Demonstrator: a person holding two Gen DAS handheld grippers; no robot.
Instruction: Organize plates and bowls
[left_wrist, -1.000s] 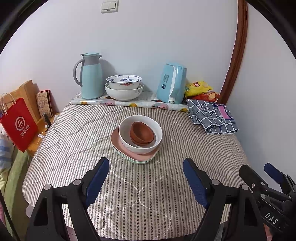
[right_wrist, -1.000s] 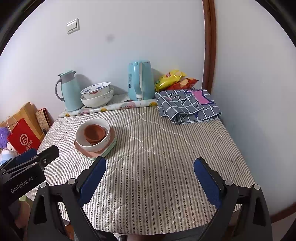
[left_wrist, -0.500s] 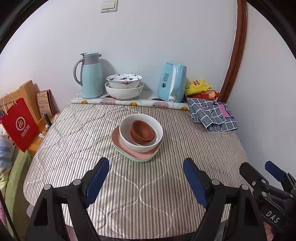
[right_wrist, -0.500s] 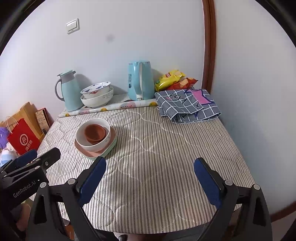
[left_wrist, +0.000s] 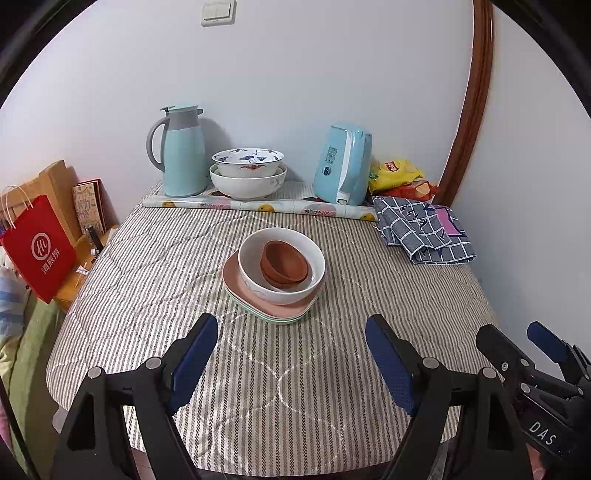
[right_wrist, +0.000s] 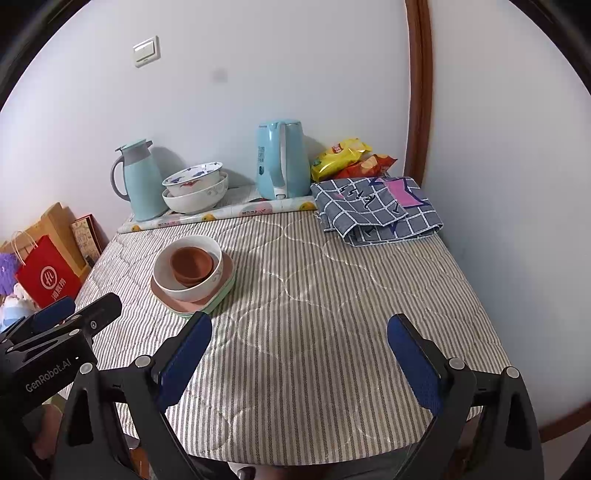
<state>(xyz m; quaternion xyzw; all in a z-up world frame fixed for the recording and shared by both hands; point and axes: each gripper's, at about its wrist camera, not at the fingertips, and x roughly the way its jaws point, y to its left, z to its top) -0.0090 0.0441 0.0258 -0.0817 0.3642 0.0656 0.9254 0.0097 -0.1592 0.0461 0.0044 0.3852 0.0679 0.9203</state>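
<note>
A brown bowl (left_wrist: 283, 261) sits inside a white bowl (left_wrist: 258, 288), which stands on a pink plate (left_wrist: 236, 280) stacked on green plates, mid-table. The stack shows in the right wrist view too (right_wrist: 192, 273). Two more white patterned bowls (left_wrist: 248, 173) are nested at the back by the wall. My left gripper (left_wrist: 291, 332) is open and empty, just short of the stack. My right gripper (right_wrist: 299, 332) is open and empty over the table's front, to the right of the stack.
A teal thermos jug (left_wrist: 183, 151) and a blue kettle (left_wrist: 343, 164) stand at the back. Snack bags (left_wrist: 397, 173) and a folded checked cloth (left_wrist: 424, 230) lie at the back right. A red bag (left_wrist: 38, 247) stands left of the striped table (left_wrist: 147, 266).
Both grippers have drawn back slightly and stay open; the stack looks a little farther off. Nothing on the table has moved.
</note>
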